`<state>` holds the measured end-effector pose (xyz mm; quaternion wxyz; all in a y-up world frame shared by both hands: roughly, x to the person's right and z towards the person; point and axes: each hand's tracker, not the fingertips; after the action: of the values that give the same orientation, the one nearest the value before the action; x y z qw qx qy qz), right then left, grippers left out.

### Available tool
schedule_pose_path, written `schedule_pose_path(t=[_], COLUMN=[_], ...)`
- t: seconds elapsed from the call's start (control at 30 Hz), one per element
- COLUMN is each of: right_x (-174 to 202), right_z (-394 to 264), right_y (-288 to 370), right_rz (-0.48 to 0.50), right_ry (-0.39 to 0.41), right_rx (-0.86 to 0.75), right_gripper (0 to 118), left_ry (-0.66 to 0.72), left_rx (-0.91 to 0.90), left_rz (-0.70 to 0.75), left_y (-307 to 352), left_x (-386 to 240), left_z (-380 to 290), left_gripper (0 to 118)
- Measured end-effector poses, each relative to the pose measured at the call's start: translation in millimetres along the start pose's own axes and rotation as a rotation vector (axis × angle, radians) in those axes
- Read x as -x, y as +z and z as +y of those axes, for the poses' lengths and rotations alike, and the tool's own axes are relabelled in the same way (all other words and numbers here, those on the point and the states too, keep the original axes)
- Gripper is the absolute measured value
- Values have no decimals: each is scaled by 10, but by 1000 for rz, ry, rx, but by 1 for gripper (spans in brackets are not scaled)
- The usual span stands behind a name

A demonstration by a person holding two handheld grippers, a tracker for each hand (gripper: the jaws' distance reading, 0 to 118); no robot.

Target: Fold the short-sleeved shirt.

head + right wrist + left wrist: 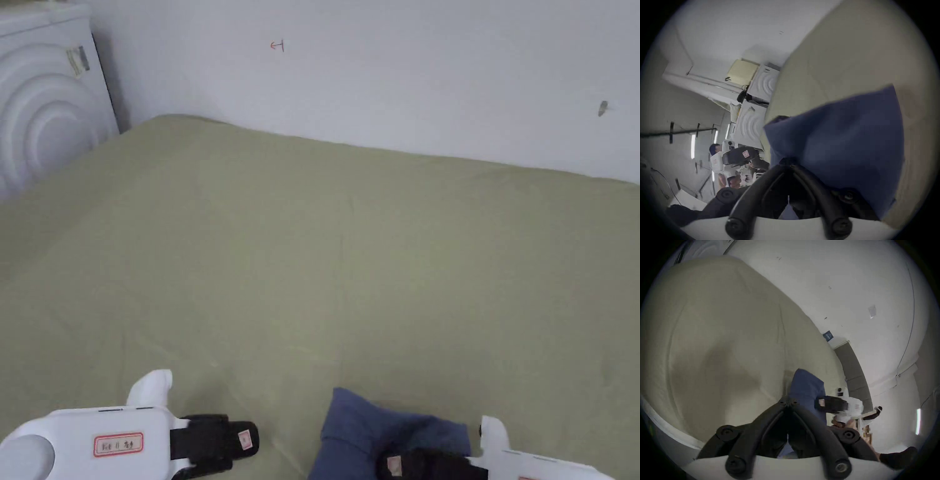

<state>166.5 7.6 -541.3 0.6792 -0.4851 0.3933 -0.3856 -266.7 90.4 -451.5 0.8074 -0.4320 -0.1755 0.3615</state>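
Observation:
A dark blue shirt (369, 431) lies bunched in a small heap at the near edge of the olive-green sheet (312, 250). My right gripper (400, 465) comes in from the lower right, shut on the shirt's near edge. In the right gripper view the blue cloth (843, 138) rises from the closed jaw tips (788, 162) and spreads to the right. My left gripper (247, 440) hovers over bare sheet to the left of the shirt, apart from it. Its jaws (788, 402) meet at the tips with nothing between them, and the shirt (807, 386) lies just beyond.
The green sheet covers a wide flat surface that runs back to a white wall (406, 81). A white appliance (44, 119) with ribbed rings stands at the far left corner. A person (713, 148) is in the background of the right gripper view.

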Motion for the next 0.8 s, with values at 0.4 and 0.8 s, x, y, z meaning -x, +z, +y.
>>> schedule_pose_path(t=[0.4,0.8], right_x=[-272,-259], right_z=[-58,-104], right_y=[247,255], right_rz=[19,21], right_ry=[-39,-12], right_rx=[-58,-81], right_gripper=[1,1], left_ry=[96,119], left_rx=[286,361], left_rz=[-200,-223], left_y=[-865,-1156], left_x=[-86,-195], left_z=[-161,-403], left_gripper=[97,24])
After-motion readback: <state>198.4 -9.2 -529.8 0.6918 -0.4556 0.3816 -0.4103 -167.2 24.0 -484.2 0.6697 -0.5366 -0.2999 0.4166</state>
